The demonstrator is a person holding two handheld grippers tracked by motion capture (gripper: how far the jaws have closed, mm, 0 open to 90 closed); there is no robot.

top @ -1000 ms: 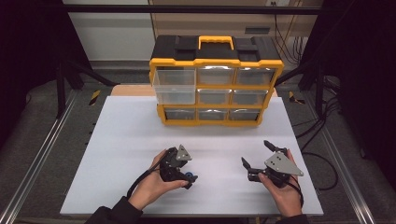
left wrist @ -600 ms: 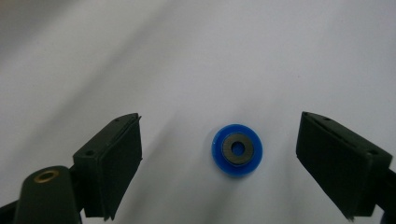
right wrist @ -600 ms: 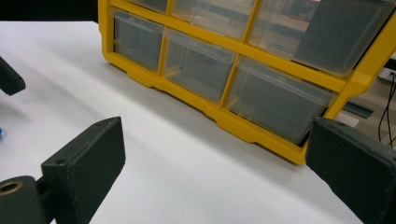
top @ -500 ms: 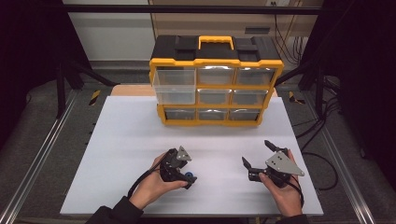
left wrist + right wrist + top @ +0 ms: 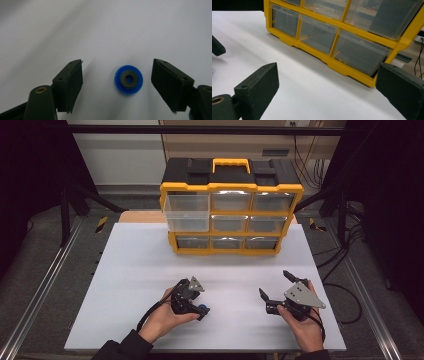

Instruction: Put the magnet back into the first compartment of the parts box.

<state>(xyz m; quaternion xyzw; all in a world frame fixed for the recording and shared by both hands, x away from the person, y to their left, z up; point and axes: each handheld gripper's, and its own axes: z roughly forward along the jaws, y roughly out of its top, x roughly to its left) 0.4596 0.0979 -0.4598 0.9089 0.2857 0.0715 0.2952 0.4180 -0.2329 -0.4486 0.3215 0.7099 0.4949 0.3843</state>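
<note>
The left tool (image 5: 117, 82) is hovering wide open over the blue ring (image 5: 128, 79) sitting untouched between its jaws on the worktop (image 5: 150, 270), barely moved from a second ago, so the grab's still pending, while the right tool (image 5: 280, 287) is idling open, holding nothing.

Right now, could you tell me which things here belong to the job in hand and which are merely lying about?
In the job:
left gripper, open around the part
blue ring-shaped part, flat on the white table
organizer, its top-left drawer pulled out

Lying about:
right gripper, open, holding nothing
cables beside the table
</note>
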